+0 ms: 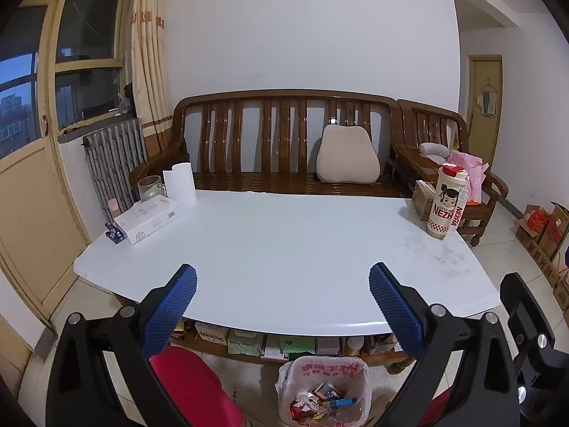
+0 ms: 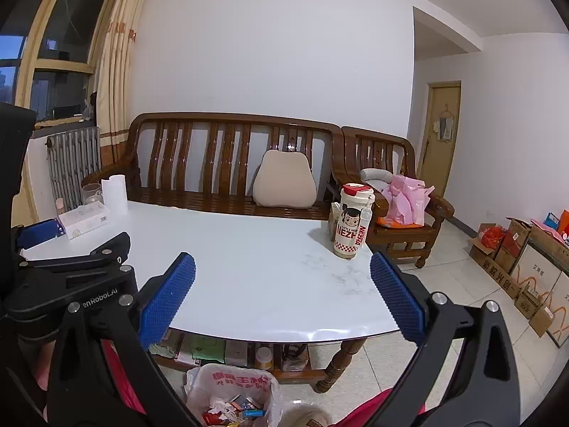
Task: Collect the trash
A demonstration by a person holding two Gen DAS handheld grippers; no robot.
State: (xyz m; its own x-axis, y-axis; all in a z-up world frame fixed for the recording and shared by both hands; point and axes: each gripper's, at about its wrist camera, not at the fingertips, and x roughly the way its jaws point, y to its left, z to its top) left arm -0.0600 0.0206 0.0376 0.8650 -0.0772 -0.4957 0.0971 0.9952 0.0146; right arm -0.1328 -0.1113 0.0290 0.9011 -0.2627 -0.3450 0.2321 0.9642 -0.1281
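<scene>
Both tools hang empty above the near edge of the white tabletop (image 1: 284,249). The left hand-held gripper (image 1: 282,306) has its blue pads spread wide with nothing between them, and the right hand-held gripper (image 2: 282,302) is spread the same way, also holding nothing.

The trash already gathered sits in the bag-lined bin (image 1: 323,391) on the floor, below and just in front of the tabletop's near edge, by the person's red-clad leg (image 1: 195,388). Wrappers and crumpled paper fill its bottom. From the left tool the bin lies straight down and slightly right of centre; from the right tool it lies down and to the left (image 2: 233,395), so both are about equally near.

The middle of the tabletop looks bare of loose litter. What remains stands at the edges: a white box (image 1: 147,219), a small dark blue packet (image 1: 115,233) touching it, a paper roll (image 1: 179,185) and a glass jar (image 1: 151,188) at the far left, nearer the left tool; a Nezha drink bottle (image 2: 352,220) at the right, nearer the right tool. By my judgement, only the packet could pass for trash.
</scene>
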